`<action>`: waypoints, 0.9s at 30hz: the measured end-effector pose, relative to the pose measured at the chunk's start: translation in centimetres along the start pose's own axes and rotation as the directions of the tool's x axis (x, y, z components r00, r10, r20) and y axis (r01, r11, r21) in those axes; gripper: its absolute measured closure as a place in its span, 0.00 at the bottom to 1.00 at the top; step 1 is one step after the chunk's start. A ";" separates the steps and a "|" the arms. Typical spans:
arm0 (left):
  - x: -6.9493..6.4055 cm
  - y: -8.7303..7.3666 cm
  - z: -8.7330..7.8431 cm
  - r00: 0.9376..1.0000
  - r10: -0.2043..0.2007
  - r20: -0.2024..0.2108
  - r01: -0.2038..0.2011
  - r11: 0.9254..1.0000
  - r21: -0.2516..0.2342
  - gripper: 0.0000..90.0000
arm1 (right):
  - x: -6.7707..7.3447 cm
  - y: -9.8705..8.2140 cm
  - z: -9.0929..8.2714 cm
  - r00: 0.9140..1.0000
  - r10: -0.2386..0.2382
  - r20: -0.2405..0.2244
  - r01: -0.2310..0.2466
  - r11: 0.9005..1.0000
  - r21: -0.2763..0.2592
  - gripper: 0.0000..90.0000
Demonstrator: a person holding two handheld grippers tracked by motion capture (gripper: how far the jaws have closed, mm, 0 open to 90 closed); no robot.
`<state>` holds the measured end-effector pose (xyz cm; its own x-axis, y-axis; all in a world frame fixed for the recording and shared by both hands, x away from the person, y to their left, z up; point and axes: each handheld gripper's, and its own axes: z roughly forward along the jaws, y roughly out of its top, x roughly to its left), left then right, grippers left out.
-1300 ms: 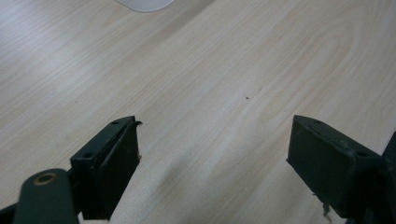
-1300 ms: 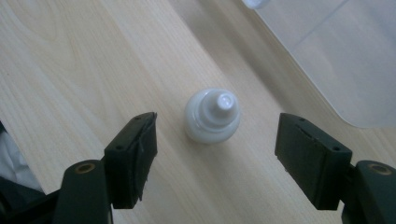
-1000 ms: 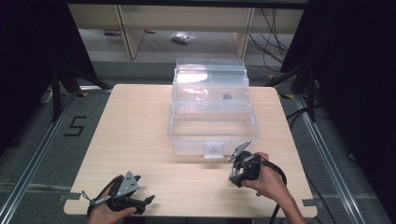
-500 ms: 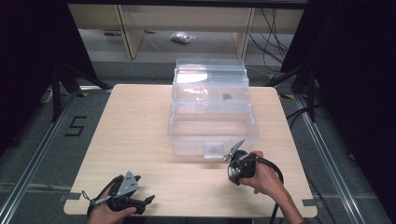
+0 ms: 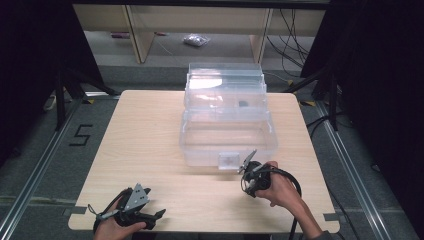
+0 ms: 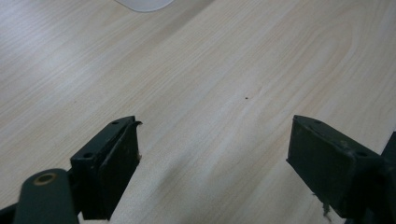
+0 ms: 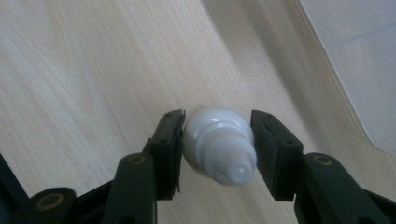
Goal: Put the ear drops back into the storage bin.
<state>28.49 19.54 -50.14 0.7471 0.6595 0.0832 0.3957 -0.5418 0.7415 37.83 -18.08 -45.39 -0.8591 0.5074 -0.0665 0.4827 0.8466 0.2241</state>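
Bottle [image 7: 219,144], small and white, sits pinched in the right tool [image 7: 215,148] beside the clear box [image 5: 227,125]; its rounded sides could slip. Left tool [image 6: 212,163] gapes wide over the counter [image 5: 150,145].

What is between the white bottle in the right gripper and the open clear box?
Nothing visible. The right gripper is shut on the white bottle just in front of the clear box, with bare table between them.

Overhead light, bright on table [image 5: 150,130]; surroundings dark. Glare patch on clear box [image 5: 205,84]. Gripper views soft, jaws slightly blurred.
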 end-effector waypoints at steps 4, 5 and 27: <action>-0.1 0.0 0.0 1.000 -0.008 0.001 0.008 1.000 0.001 0.18 | 0.1 0.2 -0.1 1.000 -0.003 0.004 0.003 1.000 0.012 0.67; -0.1 0.0 0.0 1.000 -0.009 0.001 0.009 1.000 0.000 0.18 | 0.2 0.2 -0.2 1.000 0.007 0.010 -0.007 1.000 0.020 0.67; -0.1 0.0 0.1 1.000 -0.008 0.009 0.009 1.000 -0.005 0.18 | -1.0 0.5 -4.3 1.000 -0.007 0.015 0.008 0.999 -0.038 0.67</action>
<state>28.45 19.43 -50.21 0.7482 0.6596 0.0713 0.3995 -0.5337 0.7453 38.24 -18.87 -41.03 -0.8598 0.5039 -0.0824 0.4694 0.8436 0.2608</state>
